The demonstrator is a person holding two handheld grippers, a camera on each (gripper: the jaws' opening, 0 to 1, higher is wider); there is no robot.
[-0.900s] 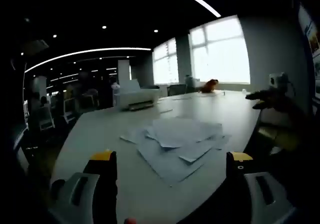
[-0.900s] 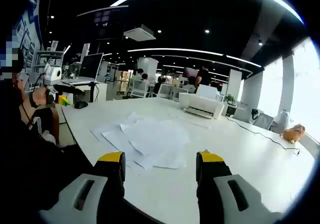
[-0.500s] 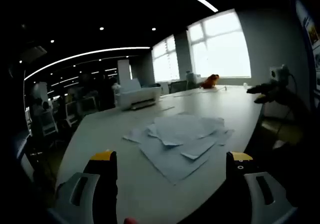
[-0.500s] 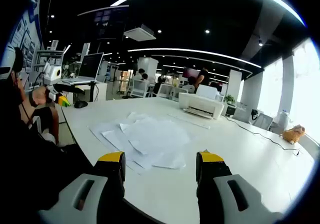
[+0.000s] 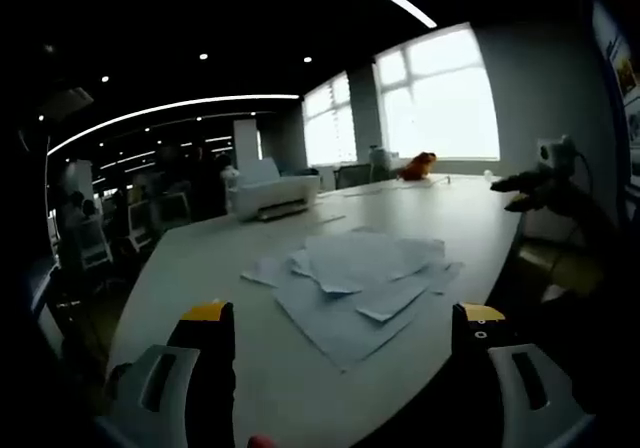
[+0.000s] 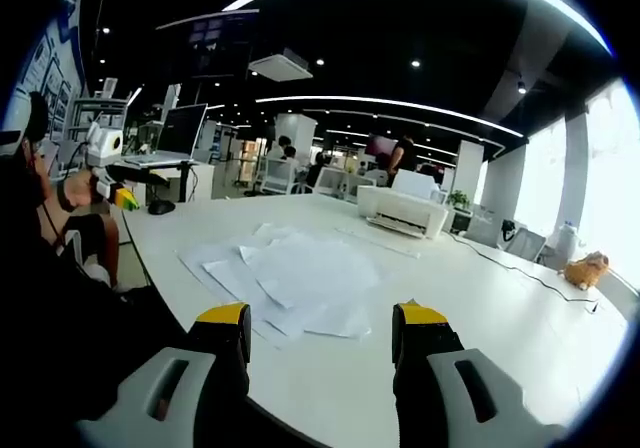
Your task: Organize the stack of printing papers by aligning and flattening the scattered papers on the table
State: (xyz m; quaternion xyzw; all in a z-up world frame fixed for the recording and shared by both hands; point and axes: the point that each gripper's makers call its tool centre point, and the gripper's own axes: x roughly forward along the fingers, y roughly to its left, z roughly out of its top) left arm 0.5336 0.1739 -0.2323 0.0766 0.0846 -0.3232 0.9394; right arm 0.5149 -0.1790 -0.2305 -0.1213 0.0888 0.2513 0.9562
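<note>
I hold my left claw point(image 5: 343, 313) and right claw point(image 6: 320, 317) wide open and empty, short of the scattered papers point(image 6: 285, 283) on the white tabletop point(image 6: 520, 328); a printer point(image 6: 402, 211) sits beyond the papers.

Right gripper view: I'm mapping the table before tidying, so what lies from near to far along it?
Right gripper, jaws apart → scattered papers → white printer at the table's far end.
</note>
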